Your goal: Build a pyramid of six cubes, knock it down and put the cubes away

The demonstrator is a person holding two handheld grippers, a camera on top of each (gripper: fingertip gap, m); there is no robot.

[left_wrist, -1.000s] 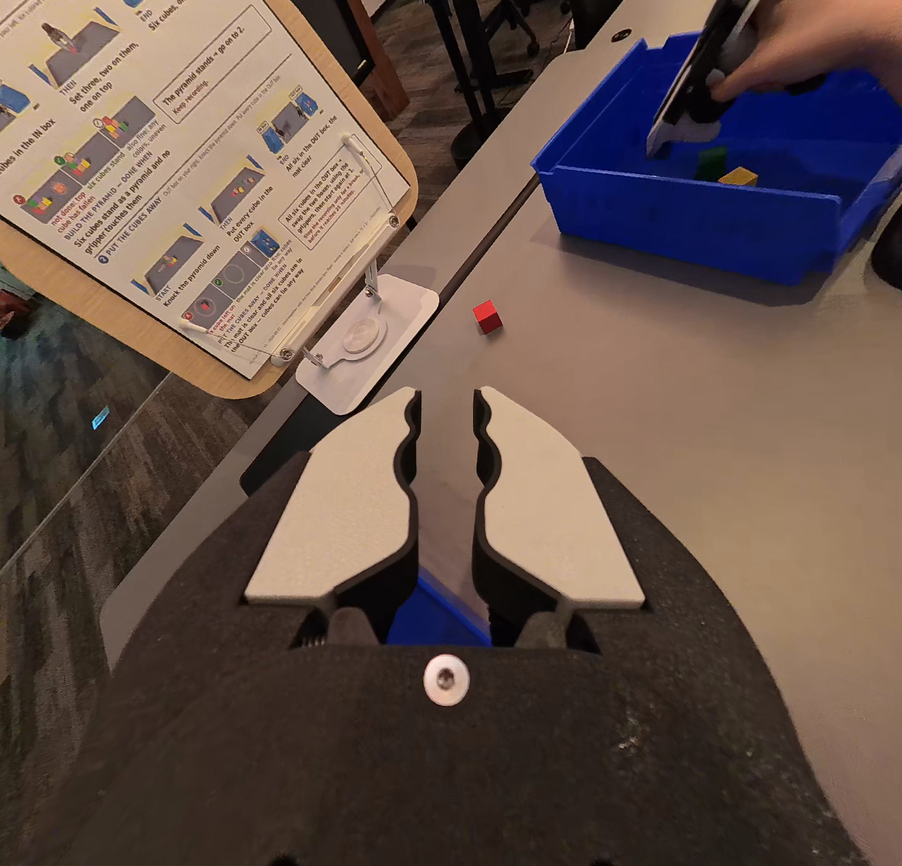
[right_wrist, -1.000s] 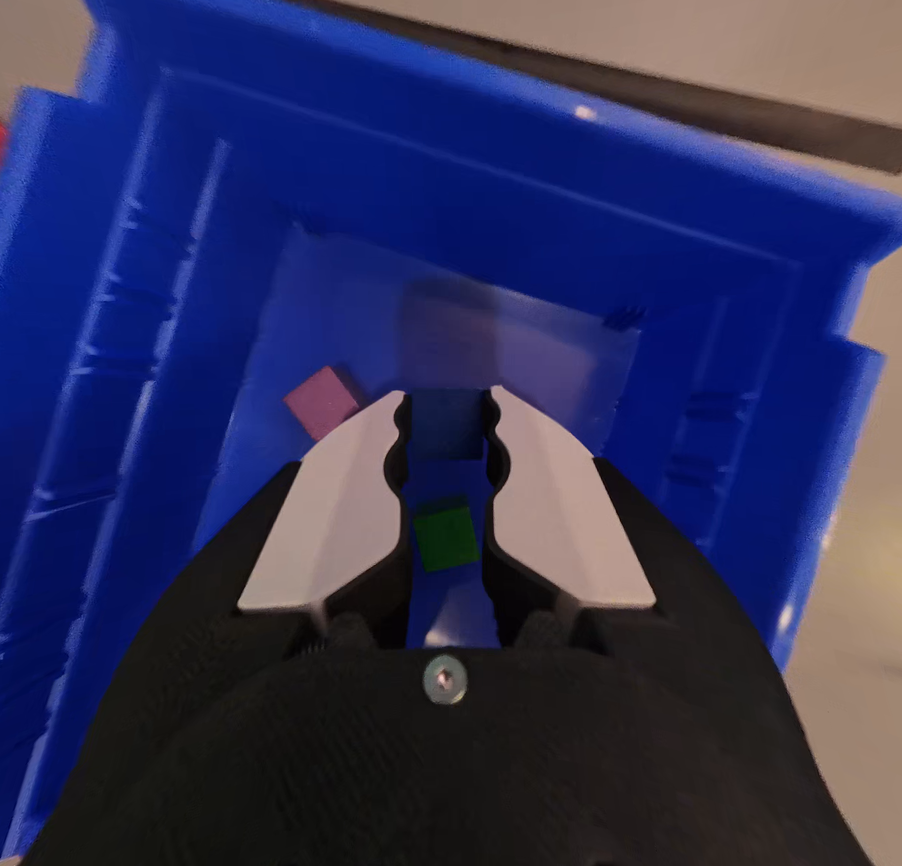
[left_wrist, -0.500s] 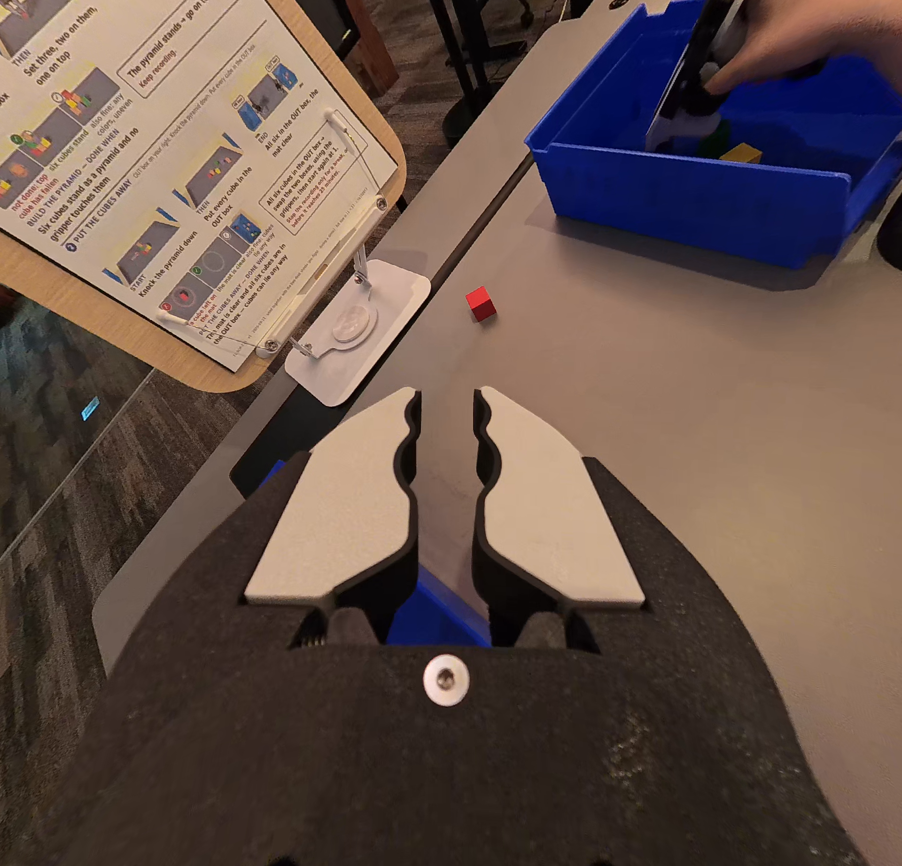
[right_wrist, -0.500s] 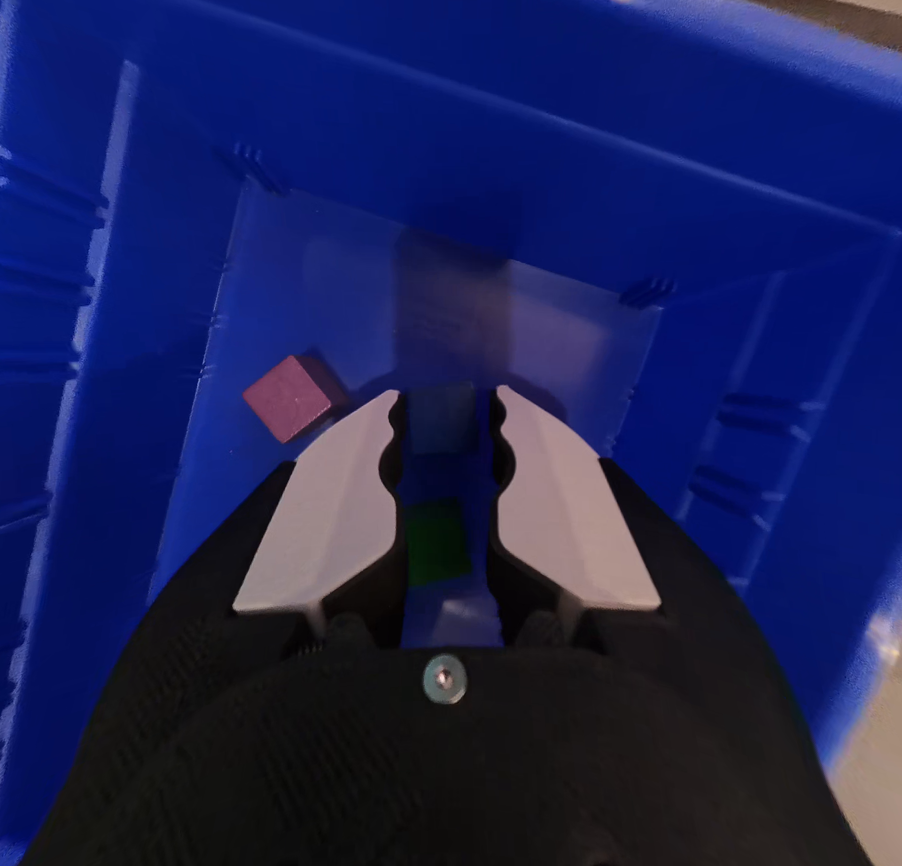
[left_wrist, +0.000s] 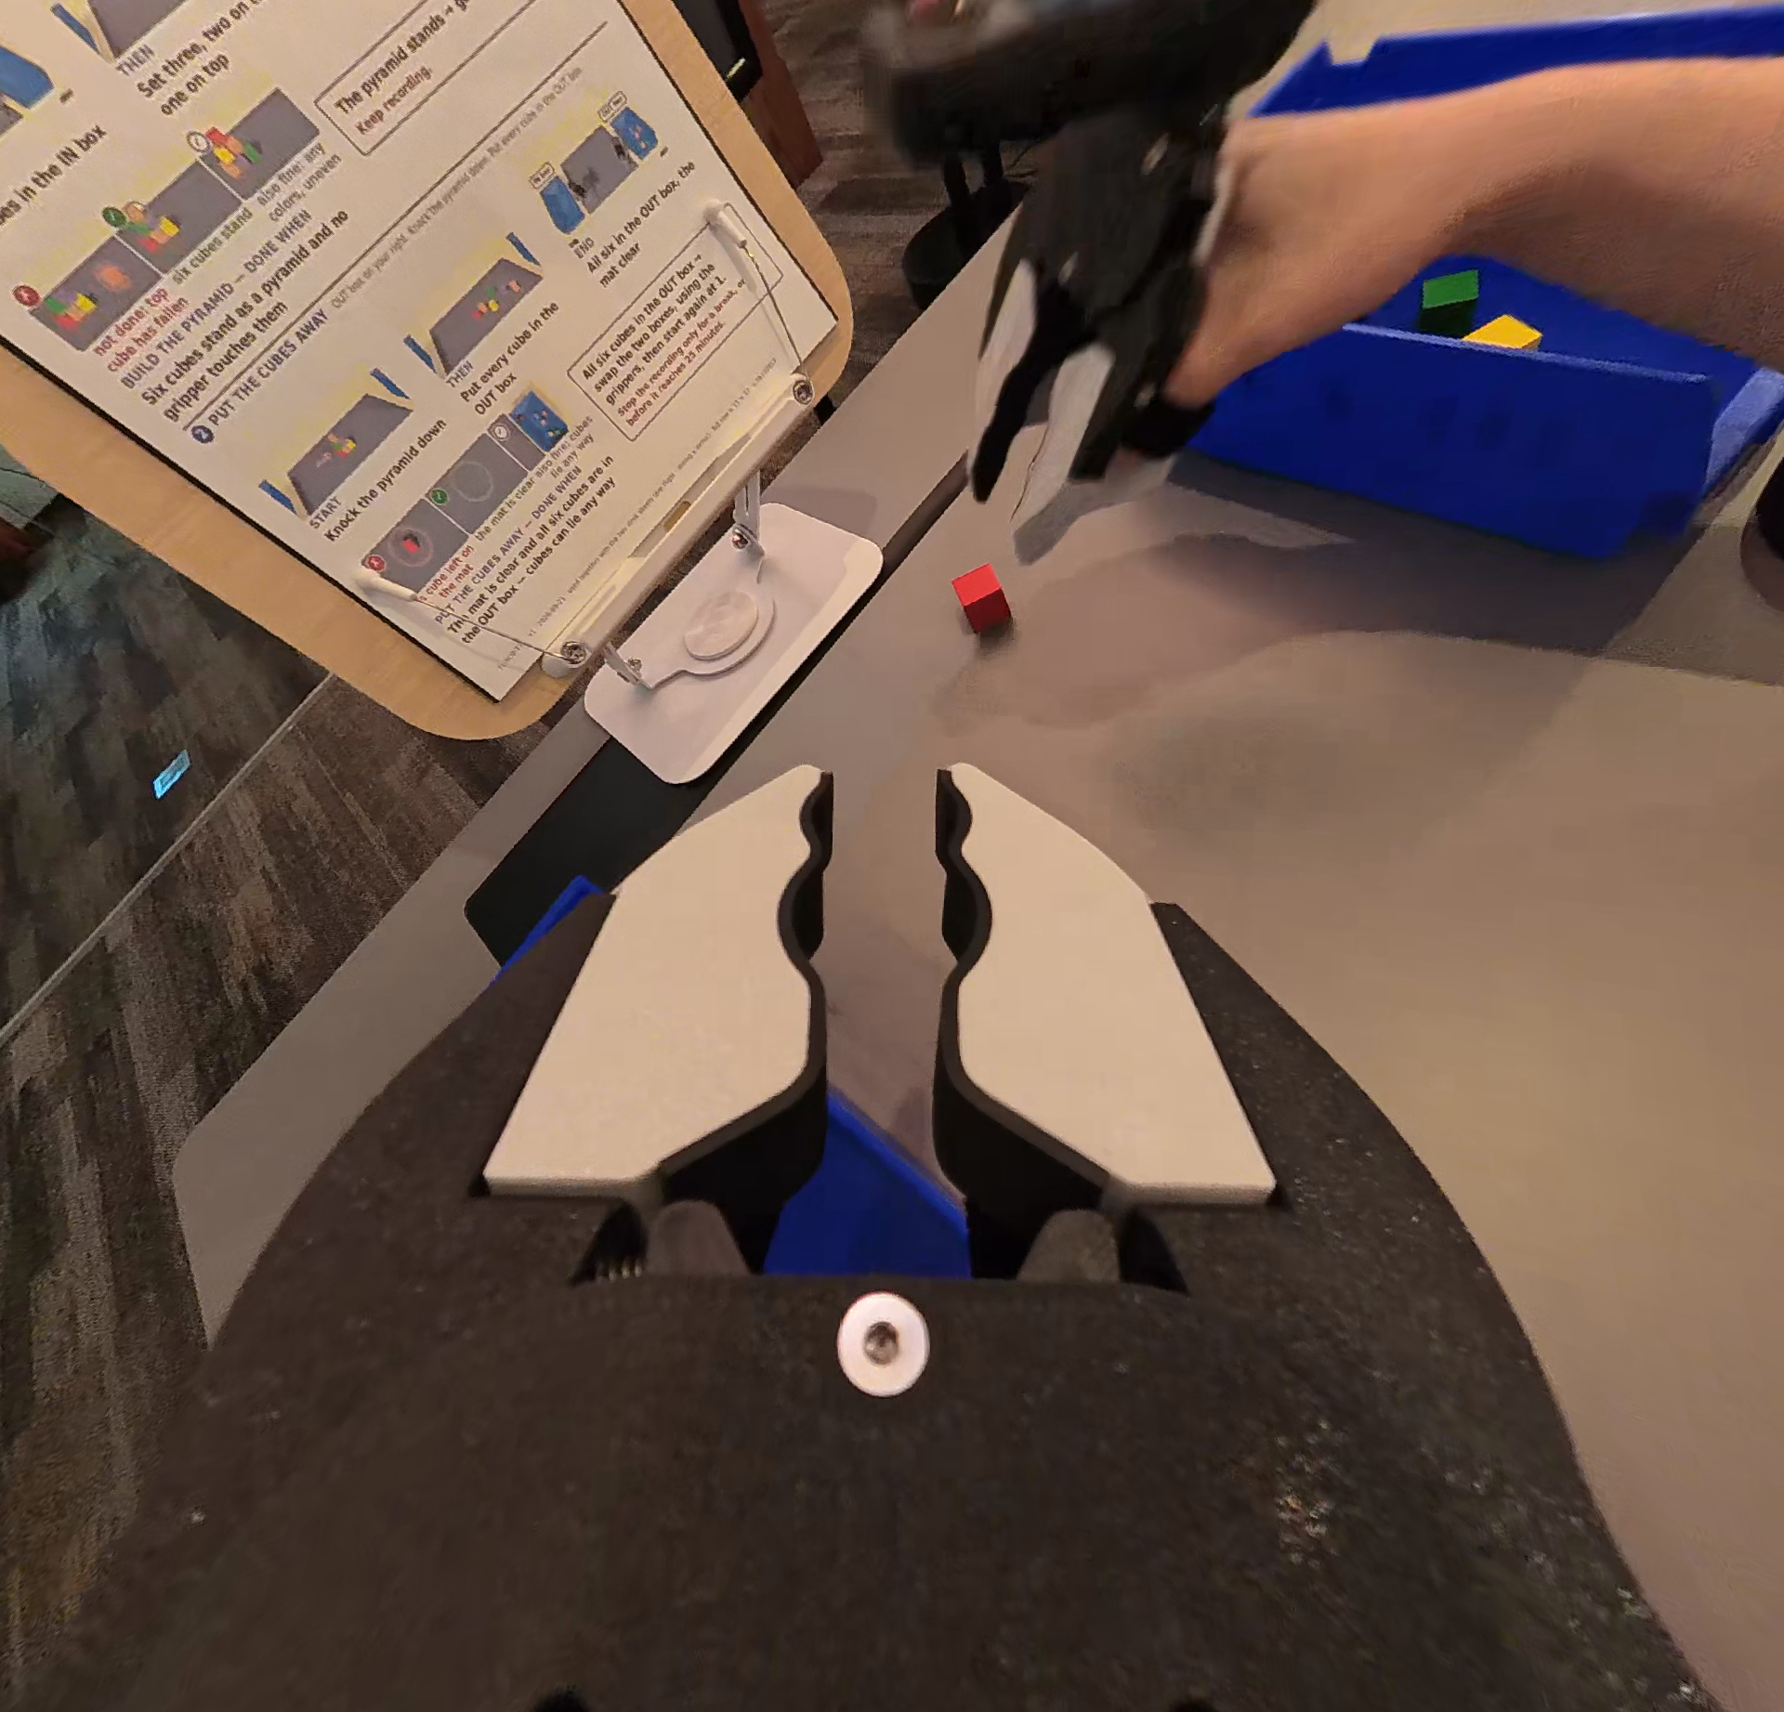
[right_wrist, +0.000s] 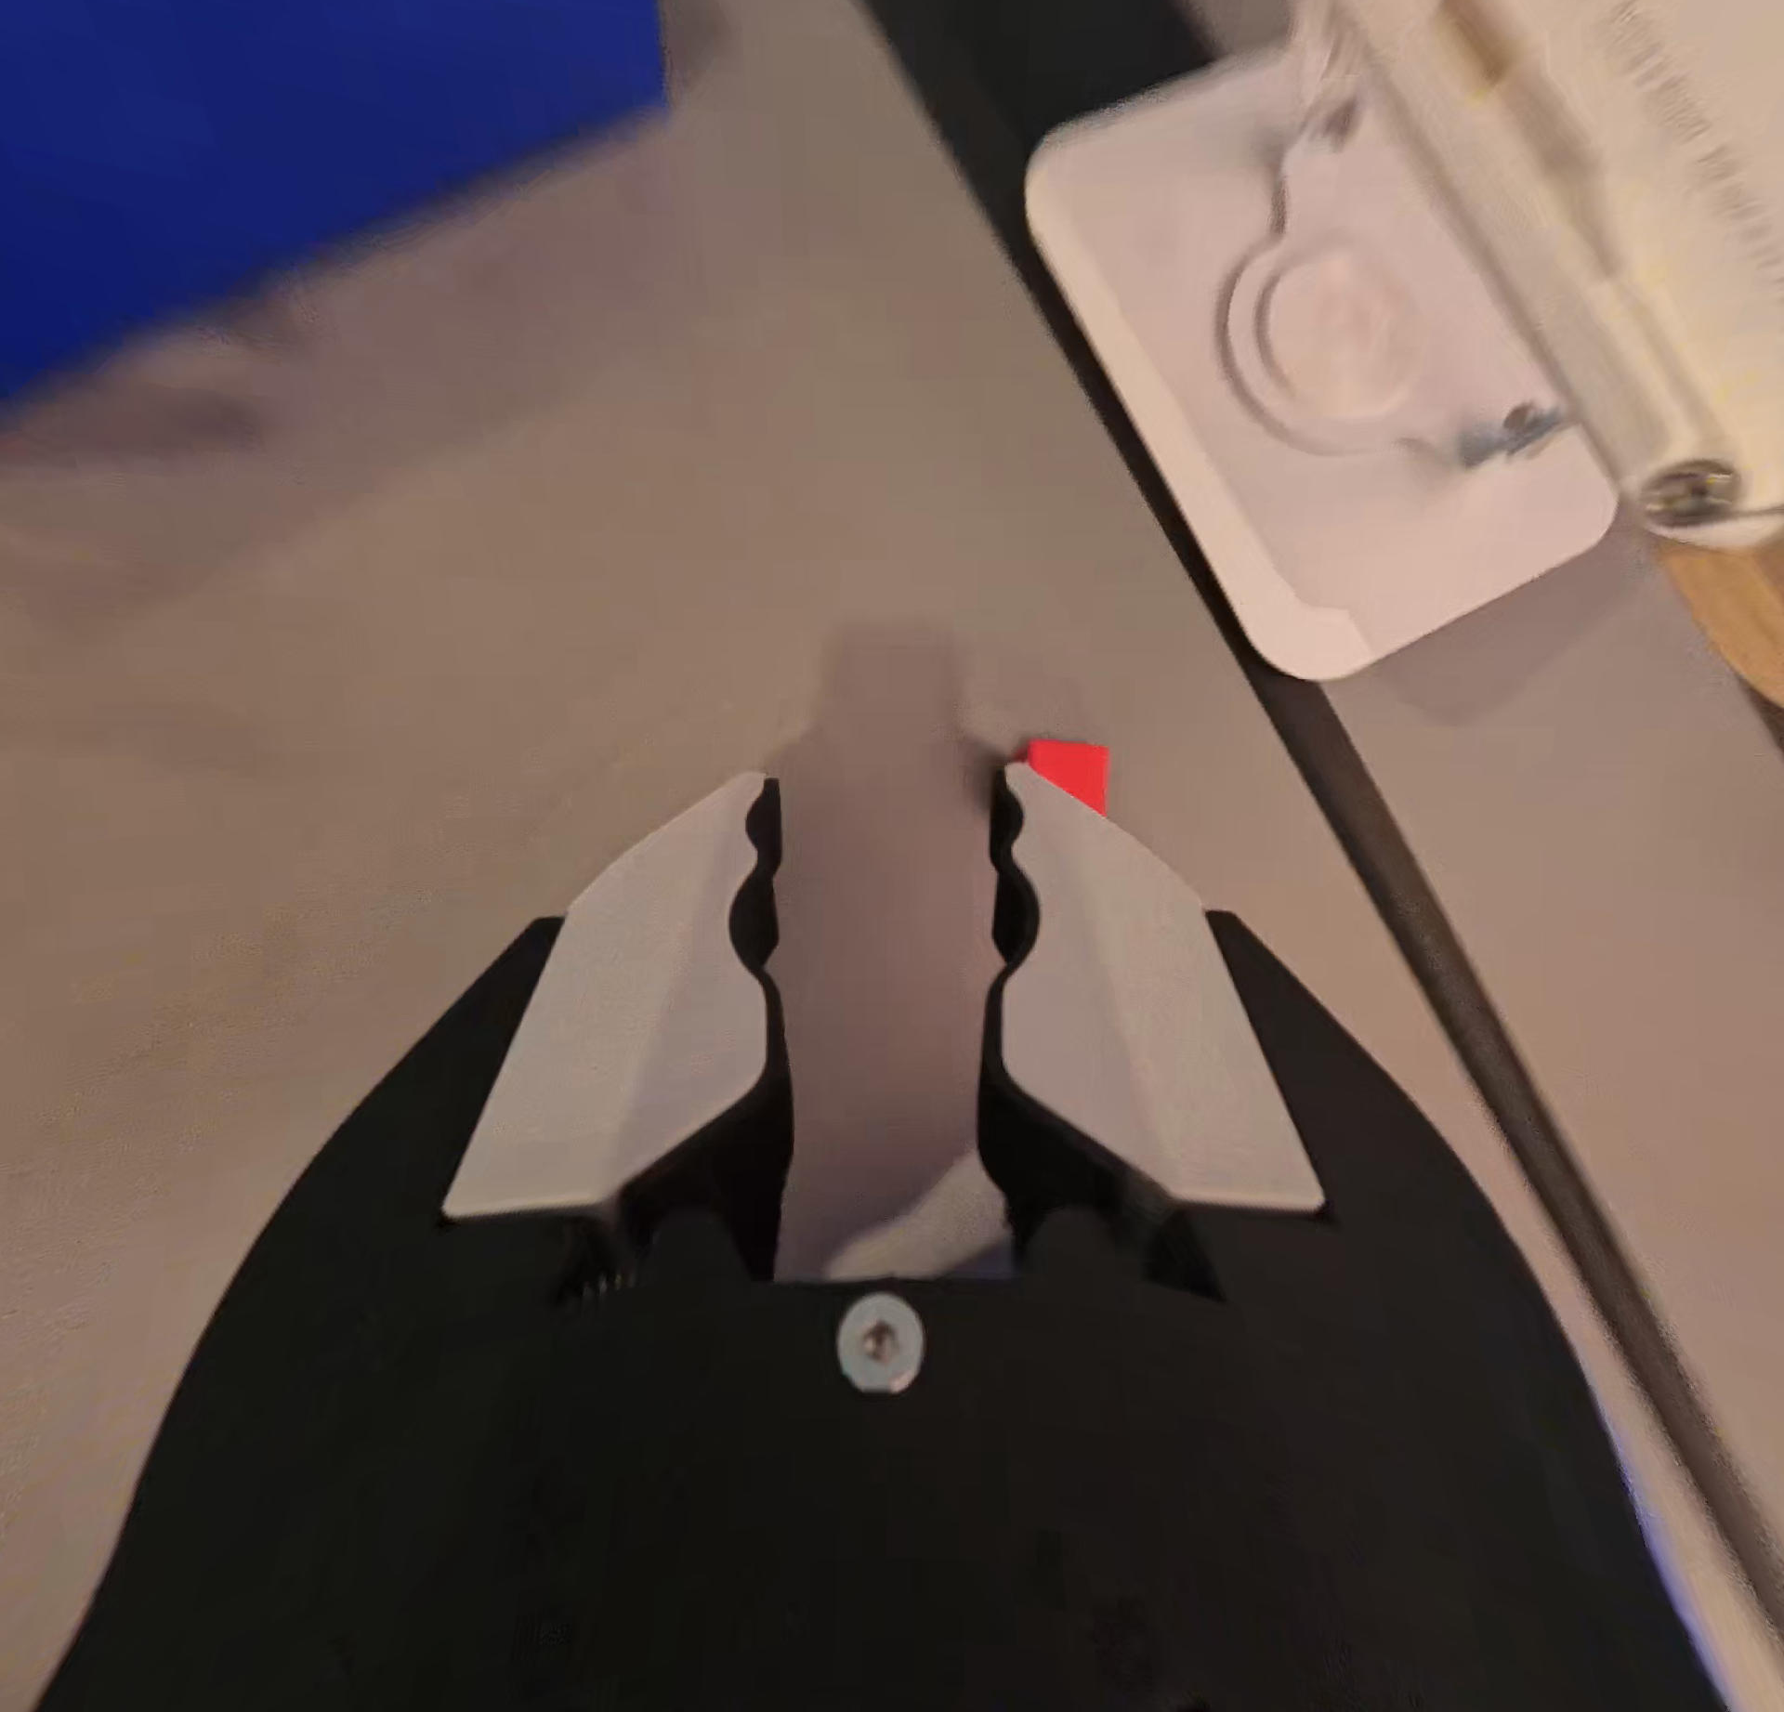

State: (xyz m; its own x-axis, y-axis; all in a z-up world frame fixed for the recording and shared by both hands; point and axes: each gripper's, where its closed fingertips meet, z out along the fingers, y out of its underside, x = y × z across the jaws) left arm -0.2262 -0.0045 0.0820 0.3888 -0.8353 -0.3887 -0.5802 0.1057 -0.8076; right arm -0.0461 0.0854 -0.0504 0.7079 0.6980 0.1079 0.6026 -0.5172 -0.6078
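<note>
- grey tabletop fills most of both views, with dark patterned carpet beyond its edge on the left and an instruction board on a white stand at the table's far side.
- half a second ago the right gripper was down inside the blue bin over a green cube; now it is out of the bin and hangs above the table, just short of the red cube.
- its fingers are spread apart with nothing between them, so it seems the green cube was released; this cube now lies in the bin beside a yellow cube.
- in the right wrist view the red cube peeks out just past the tip of the right-hand finger, a little off the centre line, so the gripper must shift sideways before it can close.
- the left gripper waits low over the near table, fingers parted and empty, well apart from the red cube.
- i judge the put-away phase is near its end: the red cube is the only cube i see left on the table, and how many the bin holds cannot be counted from here.
</note>
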